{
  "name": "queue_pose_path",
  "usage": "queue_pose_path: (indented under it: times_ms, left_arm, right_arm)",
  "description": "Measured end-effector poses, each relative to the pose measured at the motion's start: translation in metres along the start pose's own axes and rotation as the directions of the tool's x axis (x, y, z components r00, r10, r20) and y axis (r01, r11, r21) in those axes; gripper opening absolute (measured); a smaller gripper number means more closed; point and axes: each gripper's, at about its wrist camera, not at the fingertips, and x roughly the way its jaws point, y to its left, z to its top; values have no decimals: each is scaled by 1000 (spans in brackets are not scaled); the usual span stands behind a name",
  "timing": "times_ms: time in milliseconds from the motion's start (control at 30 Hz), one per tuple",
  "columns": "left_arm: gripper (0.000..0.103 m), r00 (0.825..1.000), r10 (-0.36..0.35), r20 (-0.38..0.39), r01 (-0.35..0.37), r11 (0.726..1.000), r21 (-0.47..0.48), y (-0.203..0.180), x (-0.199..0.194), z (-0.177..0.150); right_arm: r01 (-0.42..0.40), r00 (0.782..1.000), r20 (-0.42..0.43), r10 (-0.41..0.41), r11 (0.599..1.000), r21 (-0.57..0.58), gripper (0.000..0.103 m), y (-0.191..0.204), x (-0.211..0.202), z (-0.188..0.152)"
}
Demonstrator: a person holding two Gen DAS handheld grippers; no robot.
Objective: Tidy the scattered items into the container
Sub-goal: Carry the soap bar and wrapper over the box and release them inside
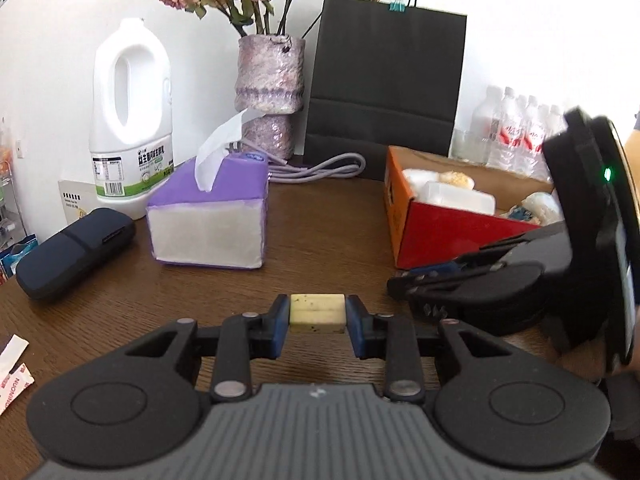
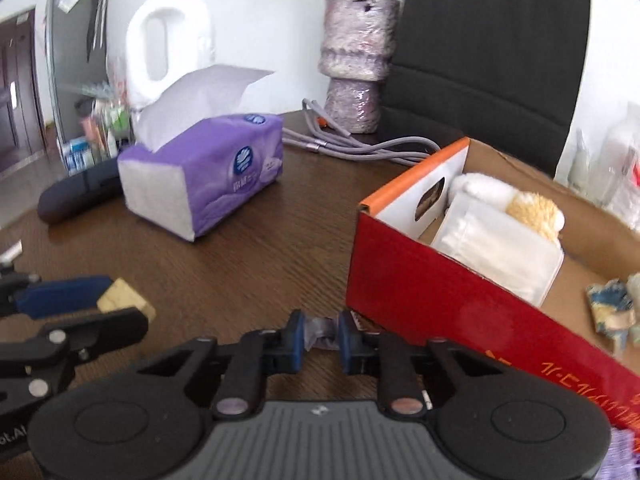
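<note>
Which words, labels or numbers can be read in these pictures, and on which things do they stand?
"NUONMINO", approximately, in red: sachet at the left table edge.
Green Chinese label and barcode: white jug, too small to read.
Orange characters: red box, seen upside down, unreadable.
Round blue logo: purple tissue pack, blurred.

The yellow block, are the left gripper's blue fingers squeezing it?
Touching. The left wrist view shows the yellow block wedged between the left gripper, both blue fingers pressed flat against its sides with no gap.
</note>
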Motion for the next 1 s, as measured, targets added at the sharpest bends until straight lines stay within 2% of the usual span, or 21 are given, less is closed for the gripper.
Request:
queue_pose_path:
  times_ms: [100,200,267,333,467,600,733,900,933,1000]
  left_arm:
    - [31,1000,16,26,-16,1000,21,-10,-12,-2]
    - [31,999,3,54,-5,999,37,-21,-27,0]
    - [31,997,-19,80,16,999,42,-31,-37,4]
    - [31,993,-53,109,48,997,53,-46,-47,8]
    - [31,978,-141,156,127,987,96,-86,-64,5]
    - [31,965,-201,167,183,976,117,-121,-76,-2]
    - [31,955,-223,194,196,969,148,-144,-98,-9]
    - [31,941,-198,276,154,973,172,-152,-129,-14]
    - [31,935,-183,303,137,976,168,-151,-135,-16]
    - [31,921,-158,355,110,982,153,-147,-147,-24]
  right_arm:
    - [73,997,29,-72,997,-35,13,10,-14,-6]
    - [101,987,127,-99,995,-9,13,9,-58,-6]
    - [153,967,203,-150,988,5,13,4,-95,-9]
    - [191,949,244,-198,980,55,13,-8,-129,-20]
    - [279,913,253,-319,943,183,13,-38,-181,-57]
    - [329,879,252,-405,897,296,13,-59,-222,-96]
    - [326,862,261,-434,870,369,13,-64,-251,-126]
    - [313,840,310,-446,864,394,13,-53,-274,-144]
    - [312,827,336,-451,865,394,13,-48,-279,-147]
    - [301,787,418,-454,874,382,13,-34,-291,-158]
